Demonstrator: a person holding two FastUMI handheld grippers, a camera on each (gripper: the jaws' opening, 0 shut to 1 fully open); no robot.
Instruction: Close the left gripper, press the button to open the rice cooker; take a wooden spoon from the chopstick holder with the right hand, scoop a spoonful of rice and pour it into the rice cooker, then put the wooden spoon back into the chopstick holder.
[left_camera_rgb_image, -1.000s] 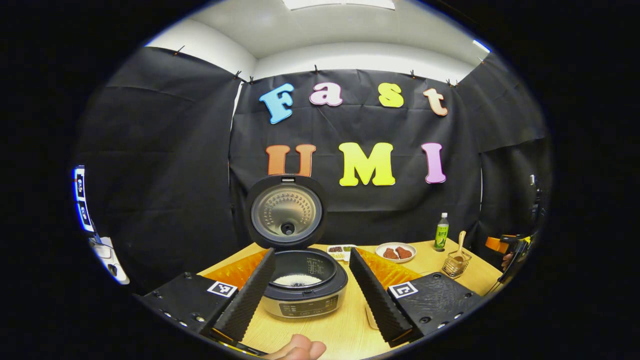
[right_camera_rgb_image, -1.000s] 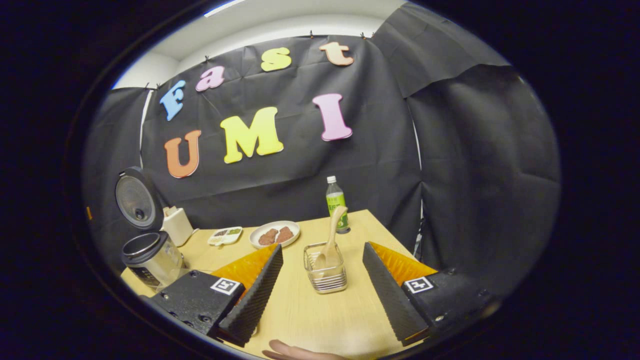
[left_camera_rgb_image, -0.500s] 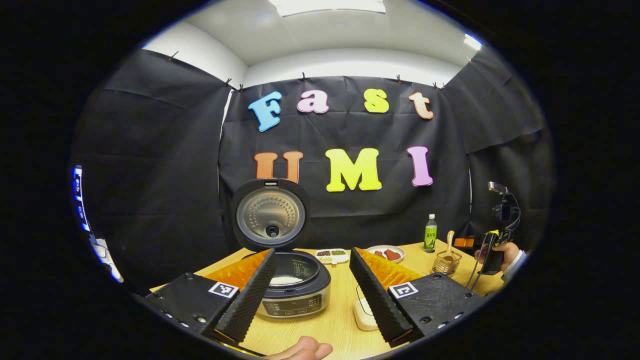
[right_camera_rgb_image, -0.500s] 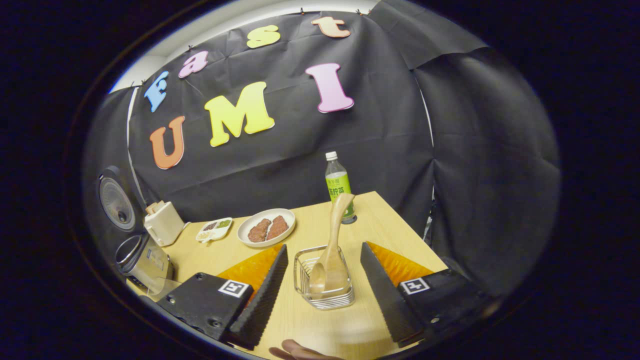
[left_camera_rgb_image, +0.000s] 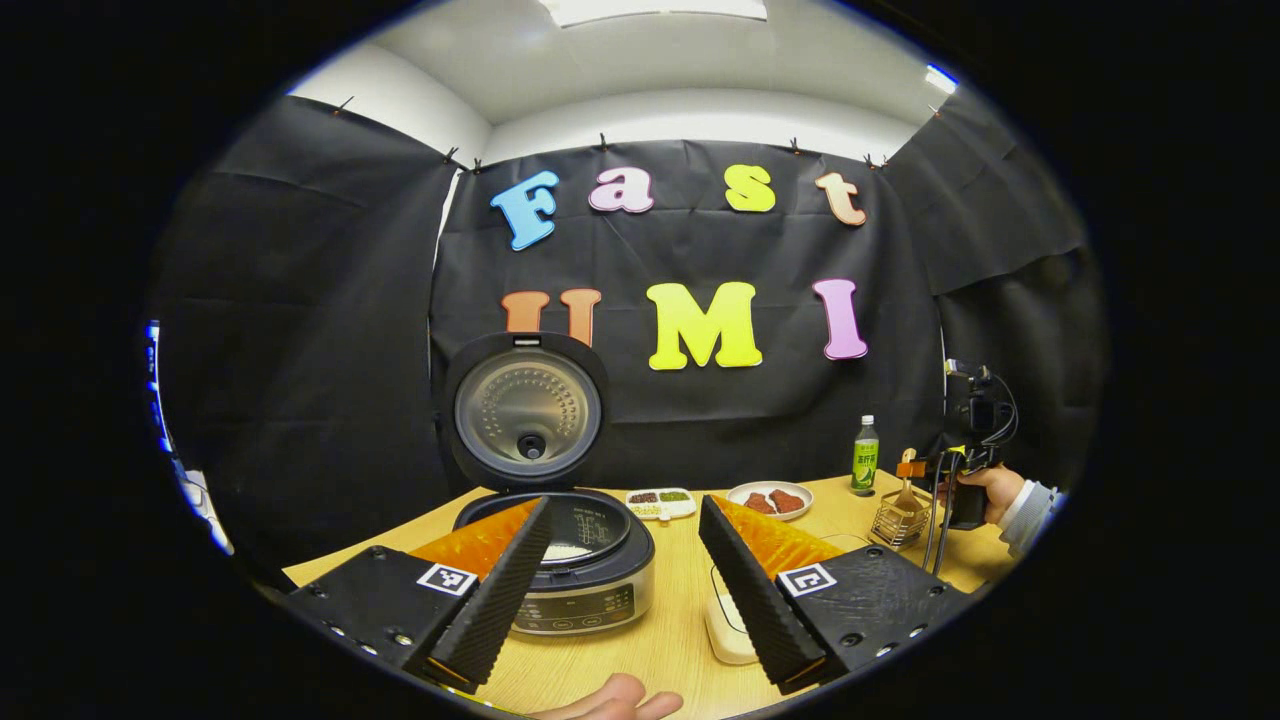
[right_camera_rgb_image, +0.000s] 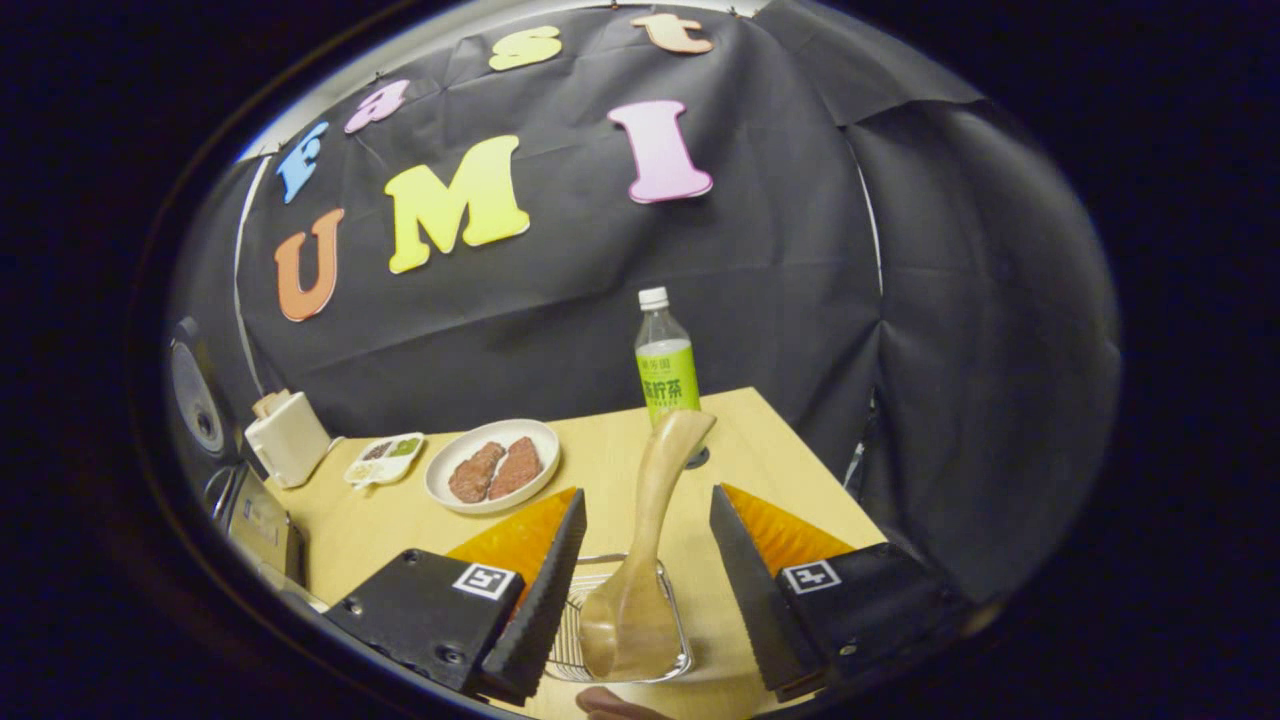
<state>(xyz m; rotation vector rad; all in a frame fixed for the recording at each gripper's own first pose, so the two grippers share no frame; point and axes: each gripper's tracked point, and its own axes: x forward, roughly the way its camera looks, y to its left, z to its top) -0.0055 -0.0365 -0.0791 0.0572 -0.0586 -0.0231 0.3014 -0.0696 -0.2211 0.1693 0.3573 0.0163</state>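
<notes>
- Currently the rice cooker (left_camera_rgb_image: 560, 560) stands open on the table (left_camera_rgb_image: 670, 640), lid up; the button step reads as done.
- Left tongs (left_camera_rgb_image: 625, 585) are spread wide and hold nothing, with the cooker's pot seen between and behind the fingers. A little white rice shows inside the pot.
- A white box-like container (left_camera_rgb_image: 728, 625) sits on the table just beside the cooker, partly hidden by the left tongs' finger; contents can't be made out.
- Step in hand, by my reading: fetching the wooden spoon (right_camera_rgb_image: 640, 555) with the right hand.
- Right tongs (right_camera_rgb_image: 640, 590) are wide apart, straddling the spoon; neither finger touches it as far as I can tell.
- Spoon stands bowl-down in the wire chopstick holder (right_camera_rgb_image: 672, 625), handle leaning up and away toward the green bottle (right_camera_rgb_image: 667, 360).
- In the left gripper view the right tongs sit farther off at the holder, a hand (left_camera_rgb_image: 985, 488) gripping the handle.
- Plate (right_camera_rgb_image: 445, 490) with two brown pieces and a small sectioned dish (right_camera_rgb_image: 385, 458) lie well clear of the holder.
- Next move calls for closing squarely on the handle's middle, then lifting straight up so the bowl clears the wire rim.
- Risk: the holder looks light; a snagged bowl could drag or tip it.
</notes>
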